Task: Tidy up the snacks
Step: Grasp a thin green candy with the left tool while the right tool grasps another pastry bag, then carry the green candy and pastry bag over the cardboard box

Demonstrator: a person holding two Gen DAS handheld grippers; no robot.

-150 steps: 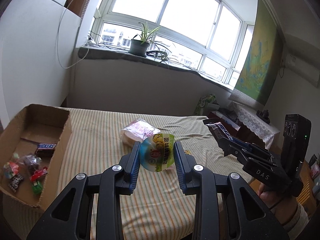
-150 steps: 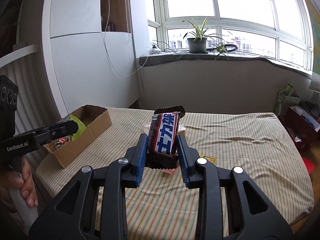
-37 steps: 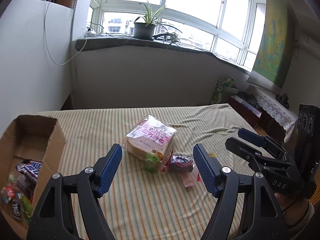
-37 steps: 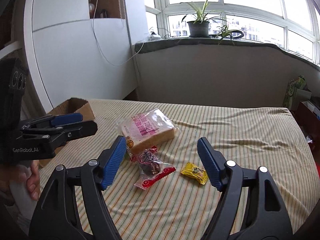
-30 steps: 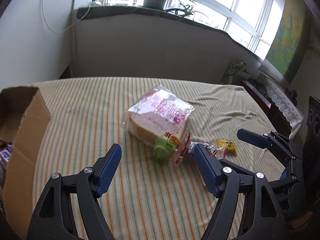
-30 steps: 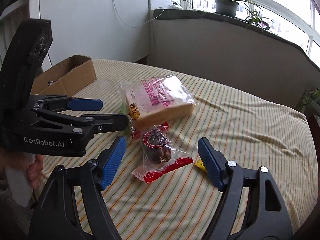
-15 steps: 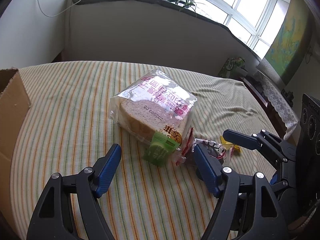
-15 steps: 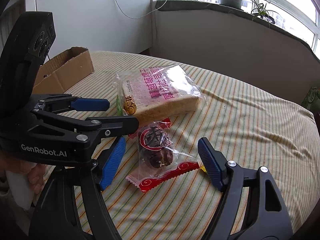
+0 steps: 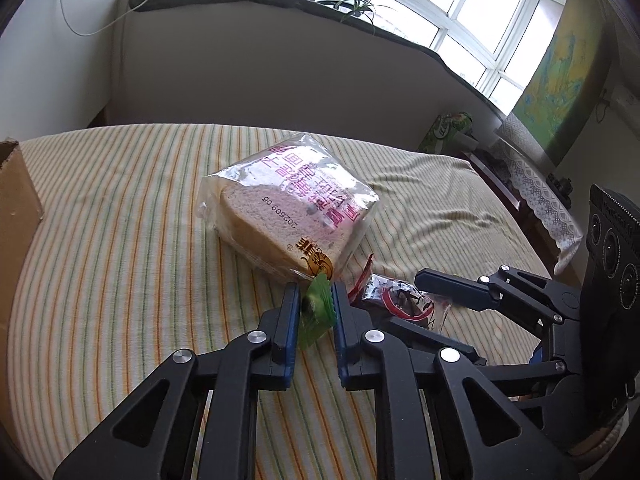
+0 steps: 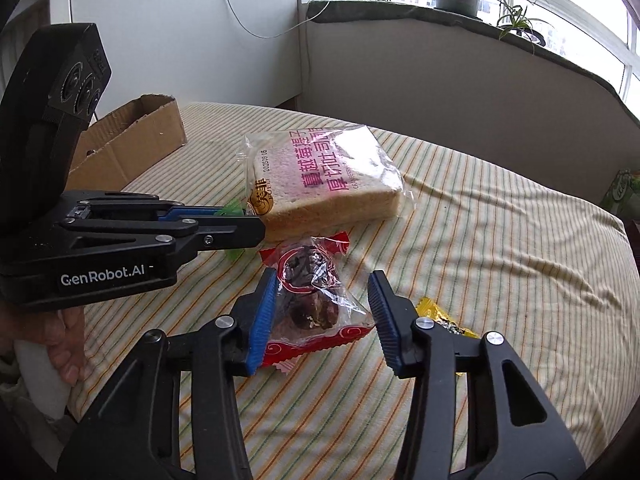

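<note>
Basically both grippers are closing for a double pick. Left gripper [image 9: 313, 312] pinches the green candy [image 9: 316, 314] at the bread bag's [image 9: 288, 216] 6 o'clock edge. Right gripper [image 10: 322, 312] straddles the red-wrapped snack [image 10: 310, 300], left pad touching, right pad apart. Cardboard box [image 10: 132, 140] waits at 10 o'clock, likely the drop spot.

The cardboard box [image 9: 16, 200] is cut off by the left edge of the left wrist view, its inside hidden. The green sweet [image 9: 316, 312] is mostly covered by the left gripper's fingers [image 9: 289, 320] (only its crimped end shows). The yellow sweet [image 10: 438, 314] lies half hidden behind a finger, its print too small to read.
</note>
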